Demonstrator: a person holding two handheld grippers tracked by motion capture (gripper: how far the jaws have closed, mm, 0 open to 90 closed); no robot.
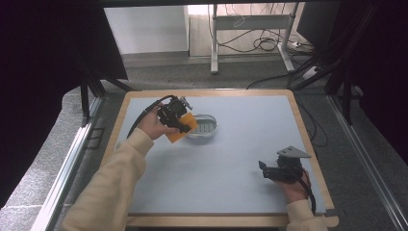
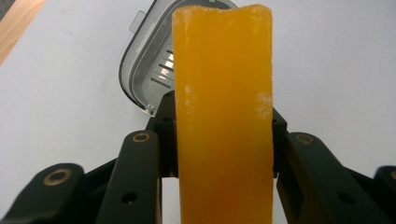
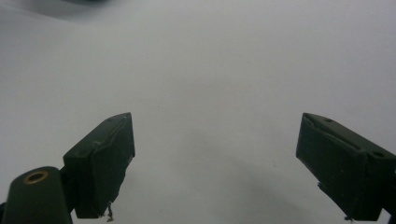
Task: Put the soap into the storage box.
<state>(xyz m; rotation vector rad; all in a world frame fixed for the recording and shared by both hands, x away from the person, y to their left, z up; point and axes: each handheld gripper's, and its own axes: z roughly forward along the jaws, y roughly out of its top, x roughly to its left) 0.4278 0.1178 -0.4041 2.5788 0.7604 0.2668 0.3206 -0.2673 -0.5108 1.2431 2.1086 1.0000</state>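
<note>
An orange soap bar [image 1: 182,129] is clamped in my left gripper [image 1: 177,120], held just left of a small white soap dish [image 1: 203,126] with a ribbed floor. In the left gripper view the orange bar [image 2: 223,112] stands upright between both black pads, and the dish [image 2: 149,70] lies behind it on the table. My right gripper [image 1: 269,169] rests low near the table's front right, jaws wide apart. Nothing lies between the fingers [image 3: 100,161] in the right gripper view, just bare grey mat.
The grey mat [image 1: 231,159] covers a wood-edged table [image 1: 308,139]. A cream sleeve [image 1: 110,187] comes in at the lower left. Beyond the table's far edge stand a desk frame [image 1: 214,38] and loose cables [image 1: 264,43] on the floor.
</note>
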